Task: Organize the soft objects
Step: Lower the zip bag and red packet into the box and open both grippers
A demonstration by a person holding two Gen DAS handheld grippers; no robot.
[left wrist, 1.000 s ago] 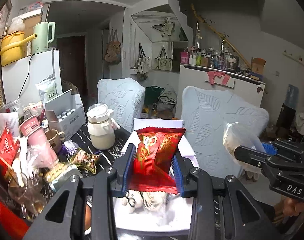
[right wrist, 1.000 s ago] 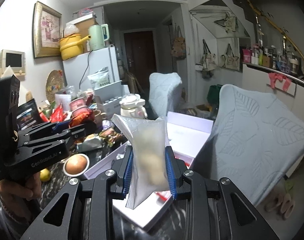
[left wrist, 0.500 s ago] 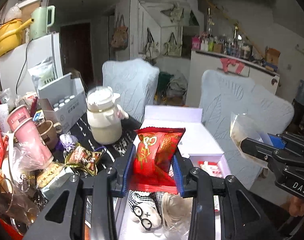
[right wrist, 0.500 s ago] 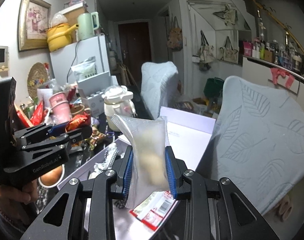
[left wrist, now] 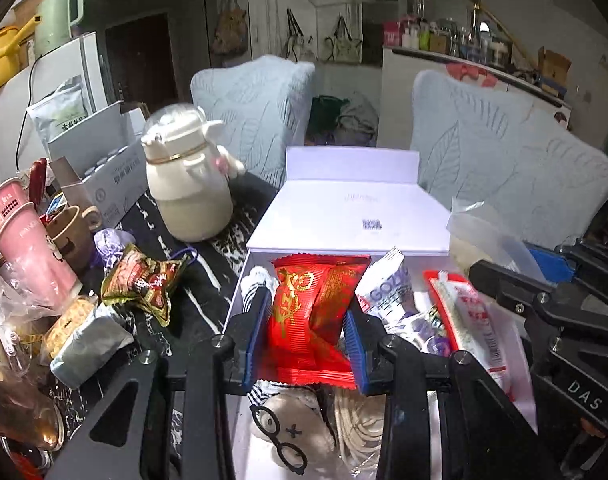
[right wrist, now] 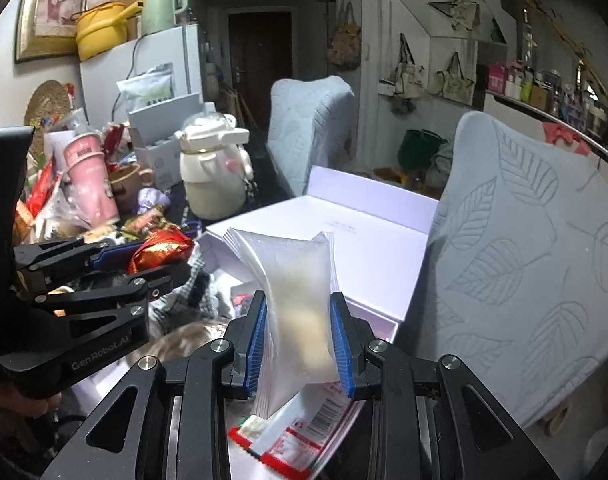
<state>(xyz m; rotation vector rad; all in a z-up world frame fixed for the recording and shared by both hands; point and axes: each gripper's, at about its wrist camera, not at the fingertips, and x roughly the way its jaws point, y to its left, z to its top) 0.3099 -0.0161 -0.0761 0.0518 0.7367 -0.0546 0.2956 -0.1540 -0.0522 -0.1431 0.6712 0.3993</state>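
Left wrist view: the left gripper is closed on a red packet, held upright over the open white box. In the right wrist view the right gripper is clamped on a clear bag with pale contents, held above the box's near right part.

Risks, as judged: both grippers are crowded over one box (the right one is seen at the edge of the left view), so a collision is possible if both are lowered together. The box already holds a plush toy and a red-and-white sachet; a packet released onto that heap could slide out. The clear bag is slick and gripped by its middle, so slippage is possible.

Compared with 1.0 s ago, more of the box interior is seen below the red packet, and the box appears nearer in both views. Both grasps are unchanged.
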